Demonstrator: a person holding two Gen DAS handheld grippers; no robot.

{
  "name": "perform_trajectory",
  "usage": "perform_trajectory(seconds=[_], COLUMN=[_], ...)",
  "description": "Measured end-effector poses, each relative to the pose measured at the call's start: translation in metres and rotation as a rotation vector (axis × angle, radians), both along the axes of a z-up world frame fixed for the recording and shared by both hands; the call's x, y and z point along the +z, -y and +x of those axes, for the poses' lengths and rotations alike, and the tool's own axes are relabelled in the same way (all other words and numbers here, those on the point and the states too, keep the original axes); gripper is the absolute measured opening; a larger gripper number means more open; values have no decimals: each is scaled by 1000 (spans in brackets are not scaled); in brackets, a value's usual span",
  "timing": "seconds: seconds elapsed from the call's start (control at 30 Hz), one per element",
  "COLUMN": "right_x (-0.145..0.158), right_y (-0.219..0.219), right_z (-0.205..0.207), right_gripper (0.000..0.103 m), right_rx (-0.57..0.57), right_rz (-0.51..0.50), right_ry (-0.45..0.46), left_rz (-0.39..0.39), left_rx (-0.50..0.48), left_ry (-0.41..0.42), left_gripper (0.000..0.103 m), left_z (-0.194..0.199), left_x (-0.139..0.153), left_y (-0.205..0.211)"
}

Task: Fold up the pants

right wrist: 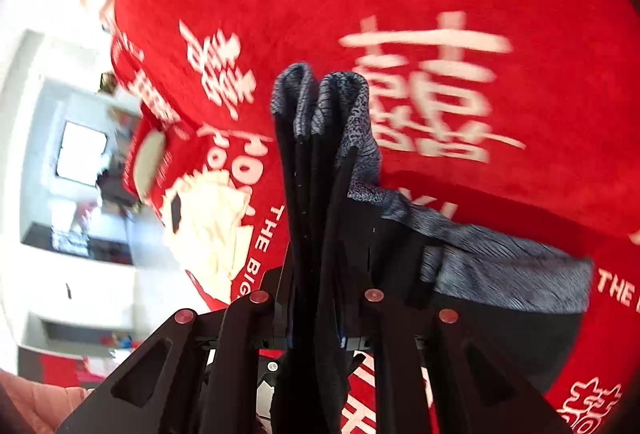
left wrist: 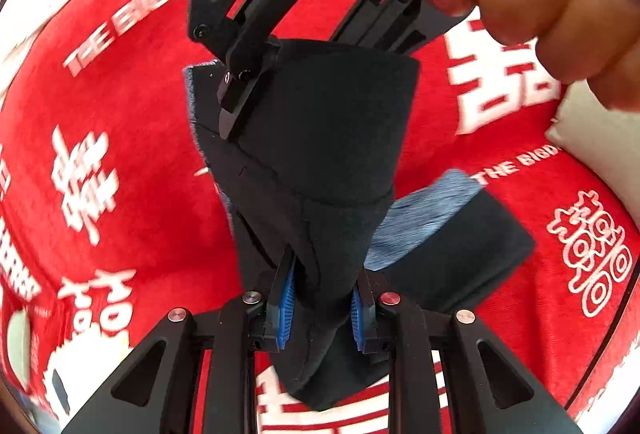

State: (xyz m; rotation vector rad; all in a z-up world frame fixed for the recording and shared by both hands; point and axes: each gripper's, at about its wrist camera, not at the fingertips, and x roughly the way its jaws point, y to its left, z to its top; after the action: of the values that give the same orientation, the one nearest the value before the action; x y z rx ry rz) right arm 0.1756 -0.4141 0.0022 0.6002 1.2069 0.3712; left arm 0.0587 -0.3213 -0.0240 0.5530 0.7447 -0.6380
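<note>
Limp, light pants [left wrist: 320,162] are clamped between both sets of jaws; bunched edges are best gripped.

Both views were brightly and evenly lit, with soft, weak shadows. Fisheye distortion bent the red cloth [left wrist: 132,138] and darkened the frame corners. White areas at the left of the right wrist view, around a window [right wrist: 80,154], were overexposed. Motion blur smeared the printed lettering and the hand [left wrist: 560,6]. The dark pants [left wrist: 320,162] showed little detail.
</note>
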Motion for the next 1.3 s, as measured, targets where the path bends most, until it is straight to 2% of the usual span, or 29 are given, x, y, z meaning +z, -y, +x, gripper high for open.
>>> perform_trajectory(seconds=[0.13,0.23,0.43,0.53,0.63,0.7,0.73,0.77,0.8,0.93,1.0,1.03,1.07,1.13,1.2,1.23,1.3], right_x=[-7,-26,-102,-147,-177,-189,-190,-191,-190,-182,-174,-169,-164,-155,-142,-139,-126], right_y=[51,87,145,162,171,174,174,175,176,171,166,165,162,154,151,150,146], right_z=[-37,-64,-104,-118,-127,-132,-133,-134,-136,-139,-140,-143,-147,-149,-151,-149,-135], right_gripper=[16,16,16,16,19,21,21,21,24,31,39,49,51,50,38,27,24], right_rx=[-98,-173,-310,-352,-381,-402,-410,-414,-417,-411,-413,-419,-429,-444,-469,-473,-474], right_rz=[56,89,161,187,218,247,256,255,245,195,146,107,37,-57,-138,-161,-207], right_ry=[16,2,-86,-140,-172,-166,-160,-158,-159,-182,-198,-211,-231,-239,-230,-223,-182], left_rz=[44,86,192,245,266,278,276,268,252,204,168,151,137,115,111,110,77], left_rx=[-94,-154,-233,-227,-224,-234,-242,-245,-239,-215,-173,-145,-114,-25,62,98,193], left_ry=[6,-5,-66,-96,-102,-92,-99,-113,-128,-160,-172,-175,-177,-172,-163,-168,-222], left_gripper=[24,24,24,24,25,35,40,54,60,60,60,60,60,60,60,60,60], left_z=[-27,-46,-69,-72,-73,-76,-77,-77,-77,-75,-60,-51,-41,-8,31,48,92], left_x=[-6,-20,-74,-100,-112,-114,-114,-112,-107,-86,-72,-66,-61,-53,-53,-55,-61], left_y=[41,69,107,113,114,115,114,112,108,88,74,67,61,46,35,31,25])
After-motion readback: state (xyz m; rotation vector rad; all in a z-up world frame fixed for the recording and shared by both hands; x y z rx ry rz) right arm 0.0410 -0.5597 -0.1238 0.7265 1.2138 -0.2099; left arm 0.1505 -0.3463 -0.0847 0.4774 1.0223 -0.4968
